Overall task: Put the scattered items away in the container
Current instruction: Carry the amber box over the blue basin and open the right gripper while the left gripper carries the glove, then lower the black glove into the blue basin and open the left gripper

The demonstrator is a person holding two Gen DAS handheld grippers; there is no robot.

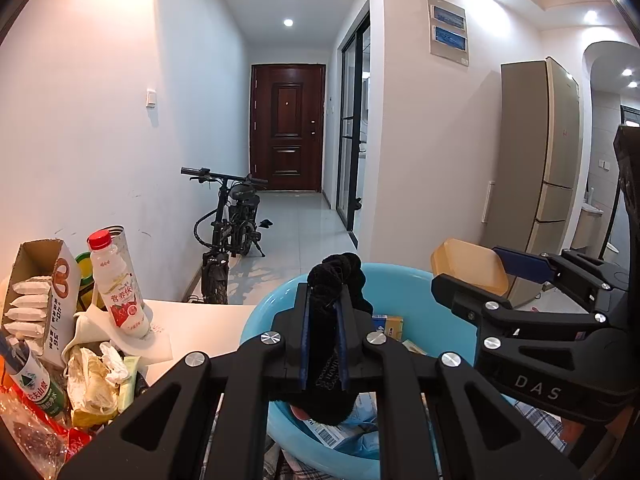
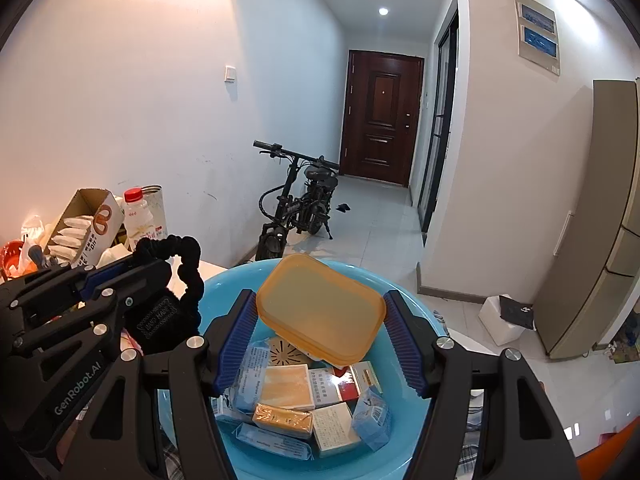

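A: Both grippers hover over the blue basin (image 2: 224, 280), low in the centre of each frame. How should this step go?

B: Each should bring its item down close to the packets (image 2: 288, 412) already inside before letting go, one hand after the other, so nothing bounces over the rim.

A: And the left gripper (image 1: 324, 336)?

B: Its jaws are pinched nearly together on the black scrunchie (image 1: 336, 276), which bulges above the fingertips over the basin's near edge.

A: The right gripper (image 2: 320, 328)?

B: About half spread, blue pads (image 2: 236, 344) flanking the orange lidded box (image 2: 320, 304). It appears held between them at mid-frame, though pad contact on both sides is hard to confirm.
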